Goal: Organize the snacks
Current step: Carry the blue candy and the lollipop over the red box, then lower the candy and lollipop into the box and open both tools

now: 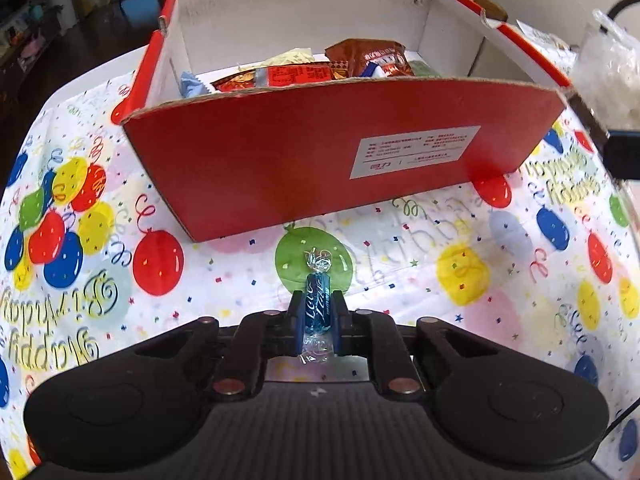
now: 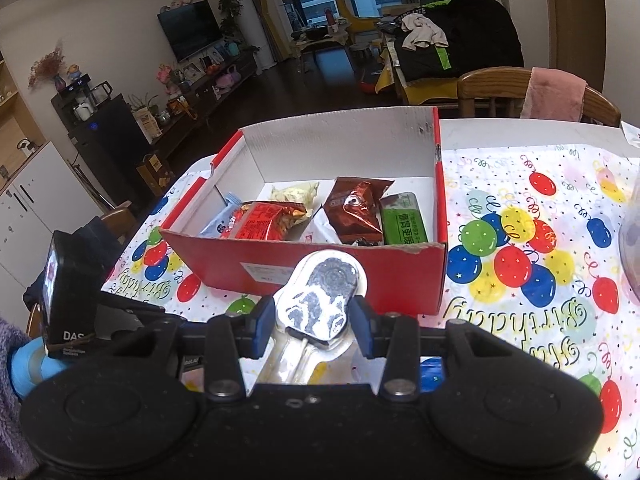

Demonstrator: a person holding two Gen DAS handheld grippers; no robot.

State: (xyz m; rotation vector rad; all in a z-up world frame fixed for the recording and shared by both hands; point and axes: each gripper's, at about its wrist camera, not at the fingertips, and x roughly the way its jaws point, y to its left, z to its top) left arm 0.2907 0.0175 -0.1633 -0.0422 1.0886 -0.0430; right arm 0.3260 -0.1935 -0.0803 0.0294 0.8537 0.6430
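Note:
A red cardboard box (image 1: 304, 152) with white inner walls stands on the balloon-print tablecloth (image 1: 120, 272) and holds several snack packets. Just in front of its near wall, my left gripper (image 1: 318, 298) is shut on a small blue twist-wrapped candy (image 1: 319, 308) that lies lengthwise between the pads, low over the cloth. In the right wrist view the box (image 2: 224, 264) shows a red packet (image 2: 268, 220), a brown packet (image 2: 356, 204) and a green packet (image 2: 402, 220). My right gripper (image 2: 313, 306) is shut on a speckled white lollipop (image 2: 320, 292) in clear wrap, near the box's front wall.
The left hand's black device (image 2: 68, 292) sits at the left of the right wrist view, beside a blue sleeve cuff (image 2: 24, 368). A wooden chair with a pink cloth (image 2: 552, 96) stands behind the table. A clear container edge (image 2: 632, 240) is at the right.

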